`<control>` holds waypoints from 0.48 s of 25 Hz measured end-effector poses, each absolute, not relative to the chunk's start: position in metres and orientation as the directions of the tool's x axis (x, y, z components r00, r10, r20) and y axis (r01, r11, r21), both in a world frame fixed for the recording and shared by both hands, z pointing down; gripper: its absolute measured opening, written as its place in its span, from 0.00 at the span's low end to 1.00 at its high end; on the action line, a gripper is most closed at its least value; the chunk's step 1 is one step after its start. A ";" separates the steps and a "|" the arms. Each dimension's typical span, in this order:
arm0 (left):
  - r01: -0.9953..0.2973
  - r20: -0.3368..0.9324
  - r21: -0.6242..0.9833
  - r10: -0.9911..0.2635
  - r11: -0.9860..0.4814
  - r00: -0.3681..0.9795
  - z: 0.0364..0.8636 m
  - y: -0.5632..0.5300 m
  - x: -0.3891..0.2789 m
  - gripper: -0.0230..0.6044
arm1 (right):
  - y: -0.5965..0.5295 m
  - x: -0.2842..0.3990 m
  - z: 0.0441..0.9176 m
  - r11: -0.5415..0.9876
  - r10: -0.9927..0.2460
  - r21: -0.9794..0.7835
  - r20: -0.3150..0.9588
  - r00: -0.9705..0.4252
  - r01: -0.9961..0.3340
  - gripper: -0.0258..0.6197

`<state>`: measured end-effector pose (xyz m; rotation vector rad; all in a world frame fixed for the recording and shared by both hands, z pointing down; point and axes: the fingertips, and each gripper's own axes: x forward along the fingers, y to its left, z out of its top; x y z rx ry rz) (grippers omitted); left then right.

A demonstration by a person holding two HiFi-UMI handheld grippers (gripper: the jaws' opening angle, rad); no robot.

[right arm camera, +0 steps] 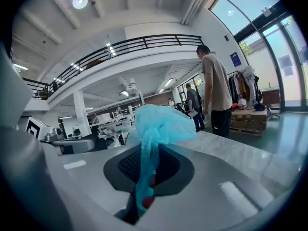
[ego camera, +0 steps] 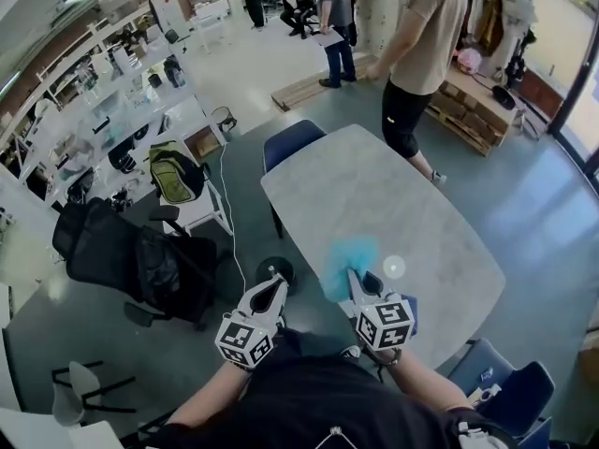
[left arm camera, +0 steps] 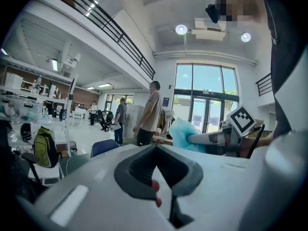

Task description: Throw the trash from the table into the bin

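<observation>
A crumpled light-blue piece of thin plastic trash [ego camera: 348,262] hangs over the near edge of the grey marble-look table [ego camera: 374,190]. My right gripper [ego camera: 357,280] is shut on it. In the right gripper view the trash [right arm camera: 159,124] bunches above the jaws and a strip runs down between the closed pads of my right gripper [right arm camera: 144,179]. My left gripper [ego camera: 276,285] sits beside it to the left, off the table's edge, jaws together and nothing in them. From the left gripper view, my left gripper [left arm camera: 156,179] is shut and the trash [left arm camera: 181,132] shows to the right.
A person [ego camera: 416,54] stands at the table's far end. A blue chair [ego camera: 292,143] is at the far left corner, and more blue chairs [ego camera: 510,382] at the near right. A black office chair with bags [ego camera: 140,251] stands left. A small wire basket [ego camera: 225,118] sits on the floor.
</observation>
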<state>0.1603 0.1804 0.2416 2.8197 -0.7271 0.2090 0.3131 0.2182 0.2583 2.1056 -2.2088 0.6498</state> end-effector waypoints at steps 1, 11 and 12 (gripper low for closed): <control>-0.495 0.186 0.180 -0.465 -0.850 0.866 0.243 0.177 0.154 0.04 | 0.213 0.305 0.259 0.014 -0.950 -0.278 0.295 -0.099 -0.961 0.11; -0.481 0.127 0.219 -0.464 -0.849 0.877 0.239 0.102 0.076 0.04 | 0.145 0.217 0.255 0.012 -0.940 -0.239 0.328 -0.093 -0.971 0.11; -0.479 0.123 0.216 -0.463 -0.851 0.878 0.240 0.090 0.062 0.04 | 0.134 0.203 0.256 0.009 -0.939 -0.240 0.331 -0.090 -0.971 0.11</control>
